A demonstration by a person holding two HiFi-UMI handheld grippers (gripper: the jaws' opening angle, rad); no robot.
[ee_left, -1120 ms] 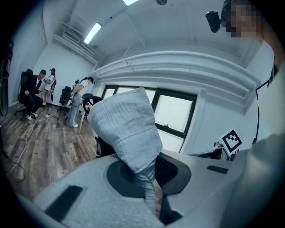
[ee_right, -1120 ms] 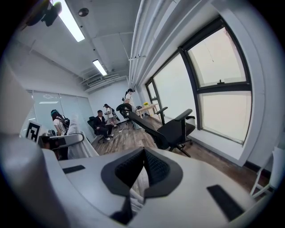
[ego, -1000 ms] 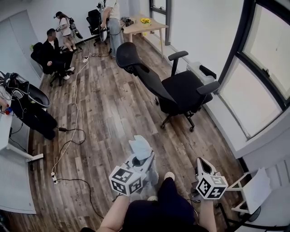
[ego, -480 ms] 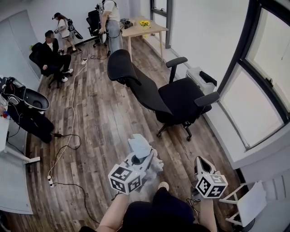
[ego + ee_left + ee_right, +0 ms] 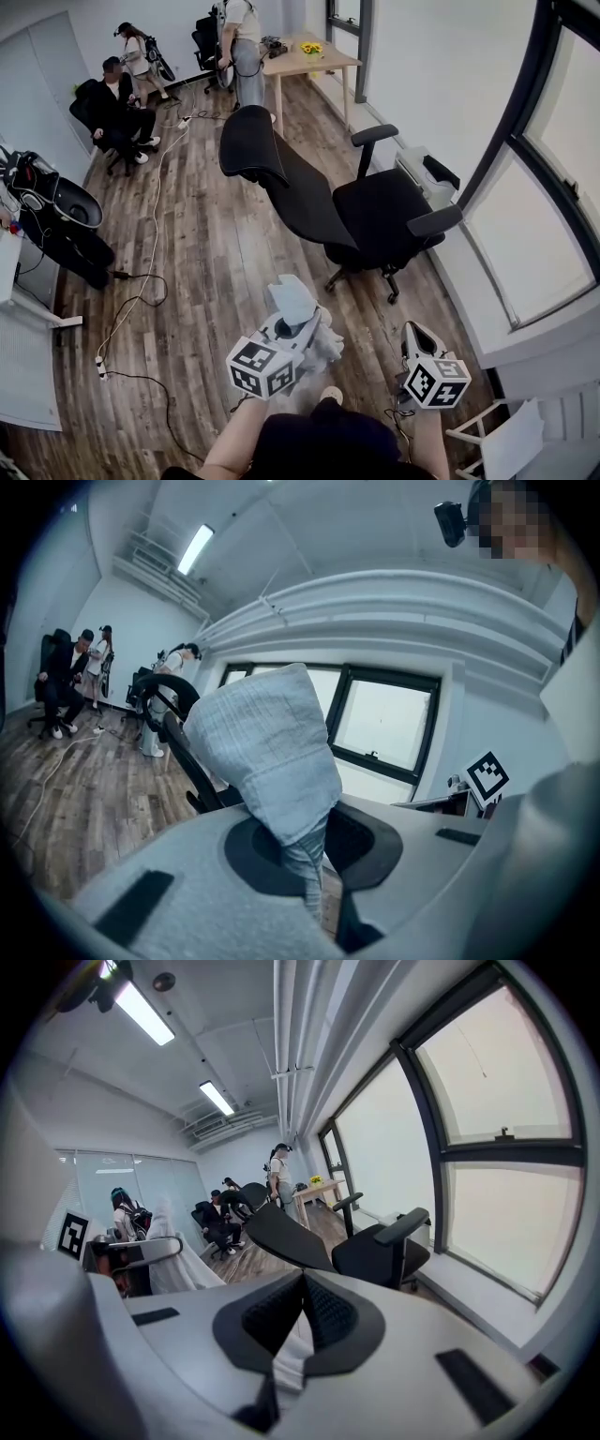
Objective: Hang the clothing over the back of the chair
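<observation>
Chair (image 5: 375, 202) nearer now; left tongs (image 5: 298, 328) clamp the clothing (image 5: 292, 298), right tongs (image 5: 302, 1290) pressed together

Person walks toward the black mesh office chair (image 5: 309, 192). In the head view it drops lower and grows over the three frames, and its headrest slides left. The chair's wheeled base closes on the tuft of pale blue cloth (image 5: 292, 298) sticking up from the left gripper (image 5: 296, 326); they were well apart a second ago and are now near. The light-coloured shoe (image 5: 328, 398) goes from level with the grippers to tucked back under the body. The white folding frame (image 5: 497, 442) at lower right slips toward the bottom edge. The white box under the window (image 5: 427, 173) and the wooden table with yellow flowers (image 5: 309, 58) both shift right.
</observation>
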